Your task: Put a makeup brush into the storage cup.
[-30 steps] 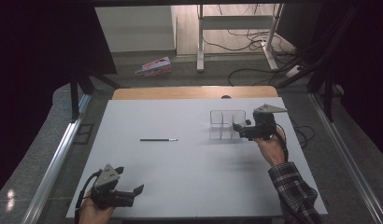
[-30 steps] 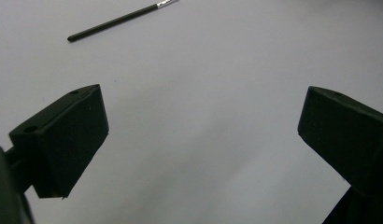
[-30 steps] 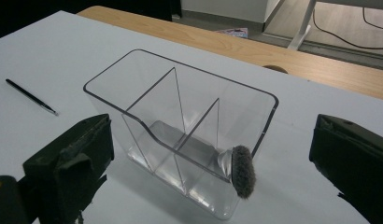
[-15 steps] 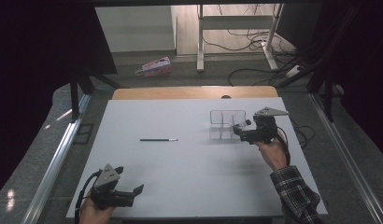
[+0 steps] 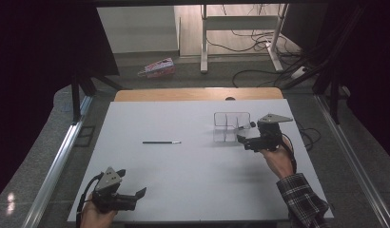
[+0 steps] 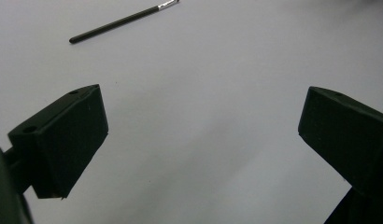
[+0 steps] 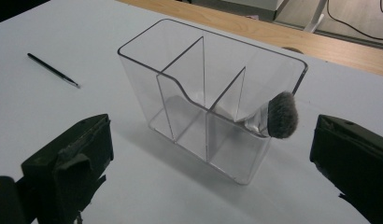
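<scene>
High view: one clear organizer (image 5: 231, 126) stands near the table's (image 5: 193, 190) right edge, one thin black brush (image 5: 161, 142) lying well left of it amid bare surface. Left gripper view: left gripper (image 6: 199, 140) spread, empty. Right gripper view: right gripper (image 7: 213, 163) spread just before the organizer, one fluffy brush (image 7: 278, 116) leaning inside.

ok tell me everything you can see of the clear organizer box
The clear organizer box looks like transparent acrylic, rectangular with rounded corners and an open top. Inner dividers split it into compartments, one divider with a curved, stepped top edge. It stands upright on the white table, towards the far right side. A fluffy grey makeup brush leans in one end compartment, its head poking over the rim. The right tool is open just in front, not touching it.
</scene>
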Available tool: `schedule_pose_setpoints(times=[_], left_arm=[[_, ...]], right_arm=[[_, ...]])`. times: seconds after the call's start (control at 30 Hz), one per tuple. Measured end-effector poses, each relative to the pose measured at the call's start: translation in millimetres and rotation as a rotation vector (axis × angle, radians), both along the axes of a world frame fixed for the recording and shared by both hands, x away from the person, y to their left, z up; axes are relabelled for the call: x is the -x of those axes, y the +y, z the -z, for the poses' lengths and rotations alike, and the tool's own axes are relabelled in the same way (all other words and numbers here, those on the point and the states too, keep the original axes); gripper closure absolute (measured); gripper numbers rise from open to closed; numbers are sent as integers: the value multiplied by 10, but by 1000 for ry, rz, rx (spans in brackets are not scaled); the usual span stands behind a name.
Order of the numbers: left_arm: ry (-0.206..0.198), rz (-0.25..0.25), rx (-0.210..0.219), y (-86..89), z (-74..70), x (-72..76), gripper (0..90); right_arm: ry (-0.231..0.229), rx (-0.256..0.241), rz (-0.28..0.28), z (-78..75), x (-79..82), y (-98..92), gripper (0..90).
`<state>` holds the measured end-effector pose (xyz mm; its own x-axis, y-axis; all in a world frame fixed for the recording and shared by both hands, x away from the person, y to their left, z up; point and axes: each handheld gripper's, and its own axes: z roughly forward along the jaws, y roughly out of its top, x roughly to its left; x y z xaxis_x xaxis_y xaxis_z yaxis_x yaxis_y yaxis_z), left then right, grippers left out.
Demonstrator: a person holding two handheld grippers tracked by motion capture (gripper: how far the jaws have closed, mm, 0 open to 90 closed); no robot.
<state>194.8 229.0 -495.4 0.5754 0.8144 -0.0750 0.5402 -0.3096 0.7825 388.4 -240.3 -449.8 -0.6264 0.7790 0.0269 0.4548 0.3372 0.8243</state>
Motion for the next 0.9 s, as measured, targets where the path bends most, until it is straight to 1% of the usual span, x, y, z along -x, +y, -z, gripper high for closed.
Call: schedule_pose_setpoints(times=[0.1,0.2,0.33,0.43,0.5,0.7,0.9], left_arm=[[-10,1,8,3,-12,6,17],[-11,-2,25,7,-19,7,17],[-10,-7,27,9,-25,7,17],[-8,-15,23,12,-25,5,12],[-9,-21,13,13,-21,4,6],[-4,-32,-1,15,-24,4,5],[-4,-39,8,23,-37,8,6]], right_arm=[[5,2,2,7,26,-11,0],[7,5,2,14,53,-25,0],[15,10,-1,29,89,-39,0],[23,12,-7,42,122,-50,0],[33,12,-12,50,150,-54,0],[44,14,-21,52,214,-67,0],[57,25,-35,57,269,-75,0]])
